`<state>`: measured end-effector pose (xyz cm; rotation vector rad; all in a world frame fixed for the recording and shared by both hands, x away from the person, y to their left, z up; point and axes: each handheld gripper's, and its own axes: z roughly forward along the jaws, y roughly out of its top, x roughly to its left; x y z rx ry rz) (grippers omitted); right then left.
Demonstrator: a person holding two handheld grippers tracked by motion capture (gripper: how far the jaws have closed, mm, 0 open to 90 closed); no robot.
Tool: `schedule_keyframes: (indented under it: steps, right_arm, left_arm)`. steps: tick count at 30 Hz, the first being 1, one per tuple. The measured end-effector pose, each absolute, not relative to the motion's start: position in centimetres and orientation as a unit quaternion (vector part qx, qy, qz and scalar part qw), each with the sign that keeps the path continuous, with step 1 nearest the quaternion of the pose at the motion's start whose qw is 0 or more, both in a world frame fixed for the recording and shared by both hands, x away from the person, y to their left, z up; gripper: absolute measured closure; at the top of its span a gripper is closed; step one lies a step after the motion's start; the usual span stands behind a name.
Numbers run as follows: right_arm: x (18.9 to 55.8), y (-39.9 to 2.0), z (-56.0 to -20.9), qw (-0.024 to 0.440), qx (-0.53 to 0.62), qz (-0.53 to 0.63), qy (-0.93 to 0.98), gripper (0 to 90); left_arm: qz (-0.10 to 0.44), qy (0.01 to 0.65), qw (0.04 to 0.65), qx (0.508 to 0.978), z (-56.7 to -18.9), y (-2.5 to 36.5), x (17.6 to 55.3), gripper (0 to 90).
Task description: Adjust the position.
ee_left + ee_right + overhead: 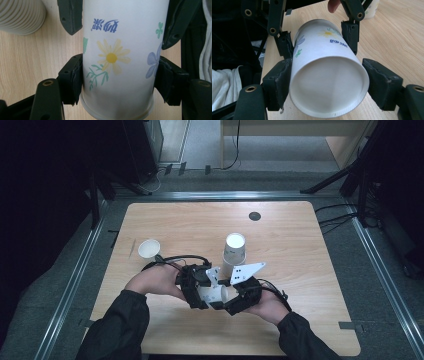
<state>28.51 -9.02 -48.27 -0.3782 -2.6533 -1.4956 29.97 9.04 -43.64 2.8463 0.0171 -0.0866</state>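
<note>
The flowered paper cup lay on its side between the two grippers, near the table's six o'clock edge; the left gripper had its pads clamped on the cup's walls near the rim end; the right gripper straddled the cup's base end, its left pad touching and its right pad just clear, so it was partly open with no firm hold. A stack of cups stood at twelve o'clock of the grippers, a single cup at ten o'clock. Judged risk: two opposing grips could crush the thin wall, or a pull could slip the cup free and knock the stack.
</note>
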Motion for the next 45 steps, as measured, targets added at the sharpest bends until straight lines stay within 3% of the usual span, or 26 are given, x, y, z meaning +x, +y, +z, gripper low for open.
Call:
schedule_keyframes:
  steps: [6, 15, 20, 27, 45]
  right_arm:
    - [28.6, -9.1, -48.2, 0.036, -0.118, -0.489, -0.863, 33.6]
    - [28.5, -9.2, -48.0, 0.03, -0.115, -0.49, -0.863, 34.8]
    - [28.7, -9.6, -47.6, 0.028, -0.118, -0.495, -0.86, 34.6]
    - [28.9, -10.7, -46.8, 0.022, -0.122, -0.509, -0.852, 34.6]
    - [29.2, -13.4, -45.3, 0.013, -0.129, -0.543, -0.83, 34.6]
  left_arm:
    - [-0.029, 0.01, 0.148, 0.989, -43.7, 9.1, 30.1, 31.0]
    - [-0.02, 0.006, 0.16, 0.987, -43.5, 9.3, 30.1, 28.9]
    - [-0.006, 0.012, 0.184, 0.983, -43.2, 9.7, 30.3, 17.3]
    - [-0.024, 0.037, 0.251, 0.967, -42.7, 11.0, 30.9, 9.5]
    - [-0.031, 0.1, 0.336, 0.936, -43.2, 14.7, 30.9, 9.7]
